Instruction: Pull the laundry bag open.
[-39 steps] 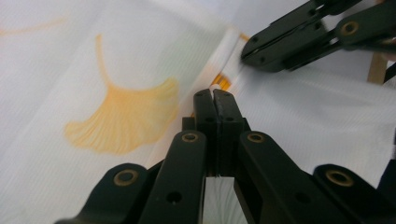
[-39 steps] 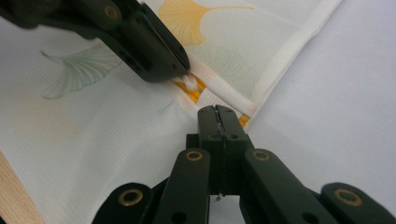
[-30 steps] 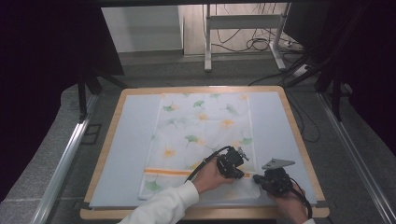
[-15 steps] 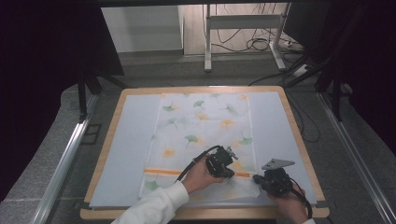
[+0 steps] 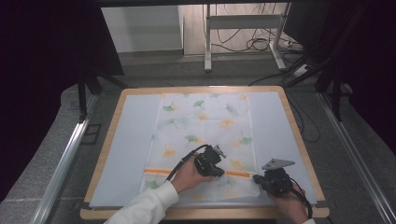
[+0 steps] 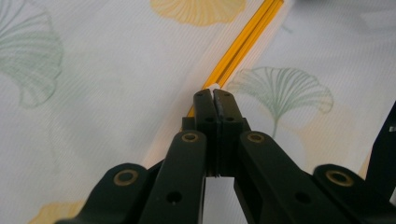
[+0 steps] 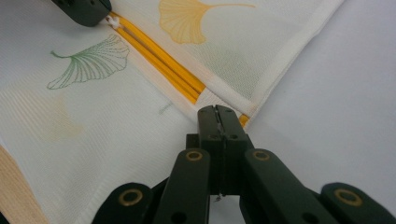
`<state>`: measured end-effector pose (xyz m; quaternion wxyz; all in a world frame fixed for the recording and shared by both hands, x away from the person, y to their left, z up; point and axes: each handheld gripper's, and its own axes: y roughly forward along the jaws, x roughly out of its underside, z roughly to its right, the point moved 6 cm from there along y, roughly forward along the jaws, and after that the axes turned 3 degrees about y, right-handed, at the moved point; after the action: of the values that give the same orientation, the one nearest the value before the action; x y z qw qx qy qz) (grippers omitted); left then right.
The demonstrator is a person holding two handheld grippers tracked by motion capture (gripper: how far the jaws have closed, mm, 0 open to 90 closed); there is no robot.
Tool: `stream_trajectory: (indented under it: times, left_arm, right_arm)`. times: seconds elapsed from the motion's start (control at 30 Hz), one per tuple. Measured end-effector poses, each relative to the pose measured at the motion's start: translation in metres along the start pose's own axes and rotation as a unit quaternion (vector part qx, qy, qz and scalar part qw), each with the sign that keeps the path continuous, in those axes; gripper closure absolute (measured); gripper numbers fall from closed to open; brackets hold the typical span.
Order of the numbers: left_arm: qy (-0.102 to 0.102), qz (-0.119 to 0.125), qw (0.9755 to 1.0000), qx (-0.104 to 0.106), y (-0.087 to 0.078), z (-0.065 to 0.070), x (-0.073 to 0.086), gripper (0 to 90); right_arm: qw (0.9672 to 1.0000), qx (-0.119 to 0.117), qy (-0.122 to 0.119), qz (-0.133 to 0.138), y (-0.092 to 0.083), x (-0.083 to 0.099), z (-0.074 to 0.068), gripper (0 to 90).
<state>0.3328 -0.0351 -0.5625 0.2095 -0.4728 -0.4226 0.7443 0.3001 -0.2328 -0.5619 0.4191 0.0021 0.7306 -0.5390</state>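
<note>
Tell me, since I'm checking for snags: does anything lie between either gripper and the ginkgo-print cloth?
Nothing visible. The left gripper is shut at the cloth's orange stripe, and the right gripper is shut at its hemmed edge.

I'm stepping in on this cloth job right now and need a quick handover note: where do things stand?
Left hand-held gripper: shut, a small pinch of cloth at its tips on the orange stripe, mid-width.
Right hand-held gripper: shut at the cloth's right edge, near the stripe's end; whether it grips fabric is hard to tell.
Cloth: ginkgo-leaf print, lying nearly flat on the pale mat, near end toward the person.
Done: both grippers placed at the near end.
Left: probably the folding itself; no fold is visible yet.
</note>
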Motion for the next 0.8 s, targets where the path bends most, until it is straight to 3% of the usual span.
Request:
stream_trajectory:
  times: [0.8]
  left_arm:
    - [-0.029, 0.007, 0.9995, -0.005, -0.025, -0.019, 0.037, 90.0]
  right_arm:
    - [1.0000, 0.000, -0.002, 0.001, 0.000, 0.000, 0.000, 90.0]
